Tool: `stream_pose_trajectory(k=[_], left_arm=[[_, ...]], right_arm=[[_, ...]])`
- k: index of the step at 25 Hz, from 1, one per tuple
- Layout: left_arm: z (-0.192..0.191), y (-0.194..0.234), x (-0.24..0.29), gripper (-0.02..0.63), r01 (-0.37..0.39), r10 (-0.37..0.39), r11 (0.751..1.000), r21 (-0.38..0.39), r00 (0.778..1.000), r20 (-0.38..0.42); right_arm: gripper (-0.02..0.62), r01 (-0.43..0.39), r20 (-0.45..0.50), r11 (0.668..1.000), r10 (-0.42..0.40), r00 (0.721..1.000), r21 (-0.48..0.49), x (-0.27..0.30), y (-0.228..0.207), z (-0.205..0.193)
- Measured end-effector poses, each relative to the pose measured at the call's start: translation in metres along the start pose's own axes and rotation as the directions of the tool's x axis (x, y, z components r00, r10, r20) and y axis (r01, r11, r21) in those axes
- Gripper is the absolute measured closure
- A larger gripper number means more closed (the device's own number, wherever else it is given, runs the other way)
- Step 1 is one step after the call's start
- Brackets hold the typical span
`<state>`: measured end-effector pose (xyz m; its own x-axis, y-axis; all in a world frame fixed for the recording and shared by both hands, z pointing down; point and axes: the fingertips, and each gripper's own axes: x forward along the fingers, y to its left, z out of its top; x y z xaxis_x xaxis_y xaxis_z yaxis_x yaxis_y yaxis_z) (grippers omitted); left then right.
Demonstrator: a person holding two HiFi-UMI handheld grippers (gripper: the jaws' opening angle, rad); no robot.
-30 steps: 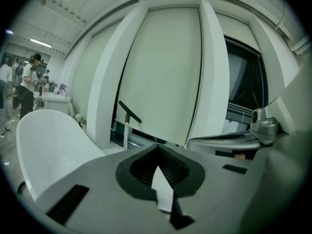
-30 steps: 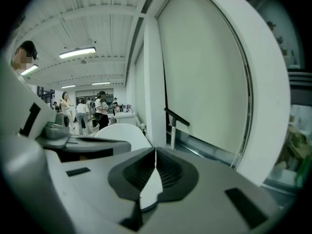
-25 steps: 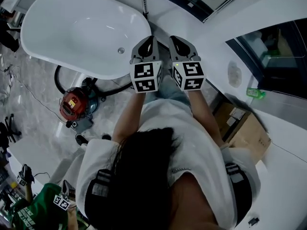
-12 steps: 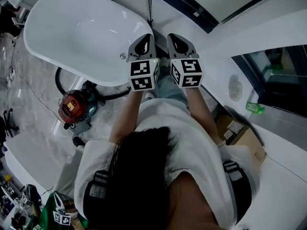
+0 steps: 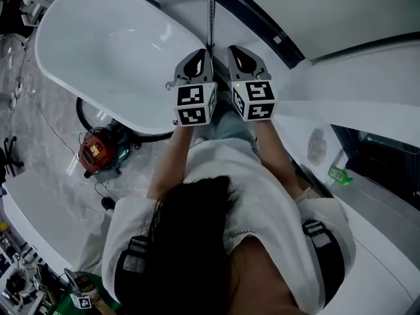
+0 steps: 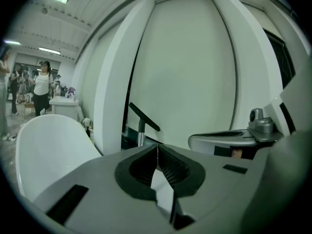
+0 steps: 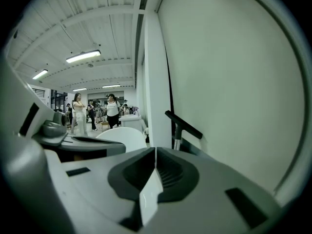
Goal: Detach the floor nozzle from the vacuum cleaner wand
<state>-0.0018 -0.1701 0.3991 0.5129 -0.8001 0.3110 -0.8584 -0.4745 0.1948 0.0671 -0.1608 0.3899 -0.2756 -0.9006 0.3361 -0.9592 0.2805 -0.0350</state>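
A white bathtub [image 5: 98, 44] spreads out to the left of both sets of jaws. The red vacuum canister [image 5: 94, 151] sits on the floor, behind them and to the left. The left gripper [image 5: 199, 54] and right gripper [image 5: 237, 51] are side by side, each with its jaws pressed together on nothing. The metal wand [image 5: 210, 21] stands upright ahead of the jaws and apart from them, with a black bar [image 6: 144, 117] across its top end.
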Motion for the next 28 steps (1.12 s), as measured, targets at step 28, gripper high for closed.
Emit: stream_pose_trajectory(k=[28], left_arm=[[0.044,0.039,0.205,0.600,-0.116,0.112,0.992,-0.054,0.991,-0.072]], right_arm=[[0.574,-0.177,-0.030,0.977,0.174,0.984,-0.117,0.193,-0.149,0.072]])
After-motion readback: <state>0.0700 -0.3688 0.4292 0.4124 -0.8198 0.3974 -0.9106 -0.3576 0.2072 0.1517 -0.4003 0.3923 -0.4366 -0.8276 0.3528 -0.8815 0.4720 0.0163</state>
